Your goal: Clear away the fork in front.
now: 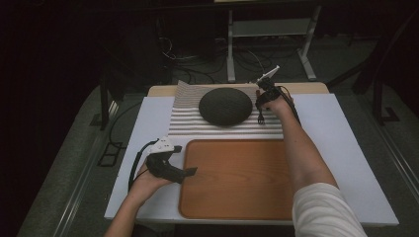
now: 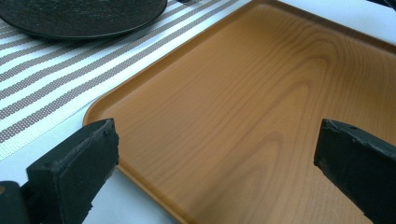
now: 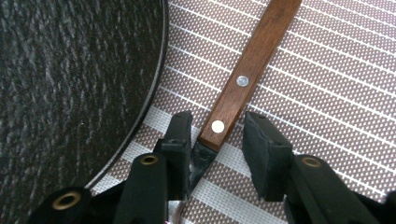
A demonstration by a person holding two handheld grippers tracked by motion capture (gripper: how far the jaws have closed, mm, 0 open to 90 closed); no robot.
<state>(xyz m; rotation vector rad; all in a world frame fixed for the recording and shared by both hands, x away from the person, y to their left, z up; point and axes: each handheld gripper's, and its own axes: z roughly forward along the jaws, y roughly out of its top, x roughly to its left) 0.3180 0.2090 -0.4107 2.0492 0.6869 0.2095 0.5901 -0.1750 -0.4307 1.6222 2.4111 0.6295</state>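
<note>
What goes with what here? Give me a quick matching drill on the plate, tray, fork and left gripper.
1. black plate
2. wooden tray
3. fork
4. left gripper

a. wooden handle between the right gripper's fingers
b. lying bare on the white board
c. on the striped mat
d. open at the tray's left edge

Pairs: 1-c, 2-b, 3-a, 4-d

A fork (image 3: 243, 79) with a riveted brown wooden handle lies flat on the striped placemat (image 3: 327, 93), just beside the dark round plate (image 3: 70, 70).
</note>
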